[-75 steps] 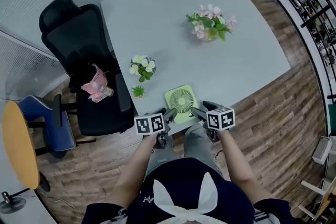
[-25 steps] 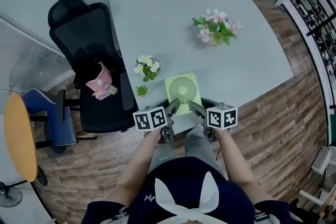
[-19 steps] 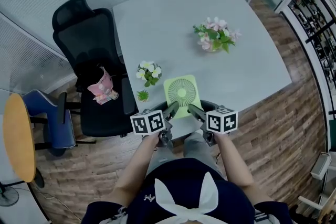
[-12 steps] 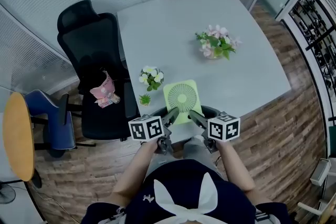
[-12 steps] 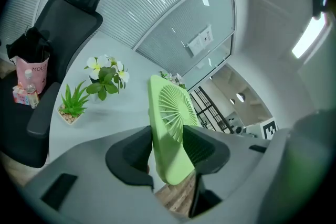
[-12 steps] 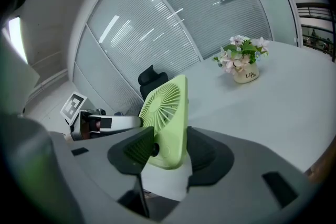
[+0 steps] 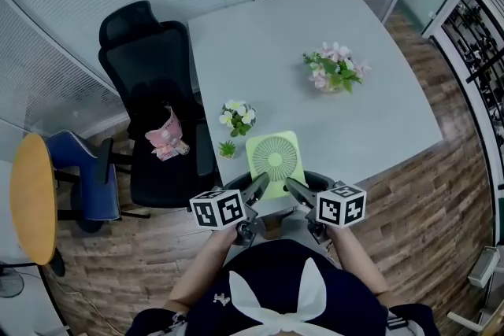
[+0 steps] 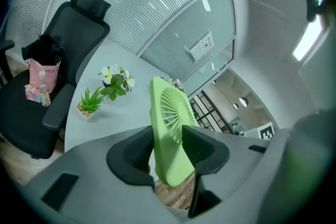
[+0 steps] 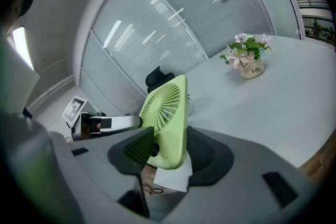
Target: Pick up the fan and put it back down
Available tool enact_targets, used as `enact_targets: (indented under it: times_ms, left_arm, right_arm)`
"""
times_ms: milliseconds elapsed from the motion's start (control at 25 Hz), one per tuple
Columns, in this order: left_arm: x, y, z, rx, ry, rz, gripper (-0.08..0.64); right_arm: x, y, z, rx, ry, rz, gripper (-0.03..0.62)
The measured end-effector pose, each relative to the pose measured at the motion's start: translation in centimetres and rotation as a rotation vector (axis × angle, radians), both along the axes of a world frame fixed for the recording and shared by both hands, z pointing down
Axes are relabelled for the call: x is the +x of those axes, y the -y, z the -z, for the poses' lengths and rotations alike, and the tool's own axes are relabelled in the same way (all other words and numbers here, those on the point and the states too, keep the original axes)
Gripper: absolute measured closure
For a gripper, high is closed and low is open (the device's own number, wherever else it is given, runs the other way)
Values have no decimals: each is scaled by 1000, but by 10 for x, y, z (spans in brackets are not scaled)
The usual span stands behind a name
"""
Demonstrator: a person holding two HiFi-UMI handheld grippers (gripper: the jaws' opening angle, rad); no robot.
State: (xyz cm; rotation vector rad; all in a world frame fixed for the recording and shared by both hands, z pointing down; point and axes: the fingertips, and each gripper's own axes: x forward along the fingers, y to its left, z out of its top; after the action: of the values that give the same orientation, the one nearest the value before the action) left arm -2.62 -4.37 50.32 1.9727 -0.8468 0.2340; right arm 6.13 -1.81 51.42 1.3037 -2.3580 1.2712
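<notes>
A flat light-green square fan (image 7: 274,159) hangs over the near edge of the grey table (image 7: 276,43), held by its near end from both sides. My left gripper (image 7: 258,185) is shut on its left lower corner, its jaws closing a little tighter. My right gripper (image 7: 295,189) is shut on the right lower corner. In the left gripper view the fan (image 8: 170,128) stands tilted between the dark pads of the left gripper (image 8: 170,152). In the right gripper view the fan (image 9: 165,113), a white tag hanging under it, sits clamped in the right gripper (image 9: 170,155).
A small pot of white flowers (image 7: 239,116) and a tiny green plant (image 7: 227,148) stand just left of the fan. A vase of pink flowers (image 7: 335,71) is farther right. A black office chair (image 7: 153,106) with a pink bag (image 7: 167,134) stands left of the table.
Both grippers have risen with the fan between them, lifting it off the table's near edge. The head view has shifted a little.
</notes>
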Motion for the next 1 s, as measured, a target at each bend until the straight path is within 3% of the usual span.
enact_targets:
  times_ms: [640,1000]
  left_arm:
    - [-21,-1,0,-8,6,48,379]
    - [-8,25,14,62,33,-10,379]
  right_arm:
    - [-21,3,0,-10,2,50,397]
    - [-9,25,12,17,2,8,399]
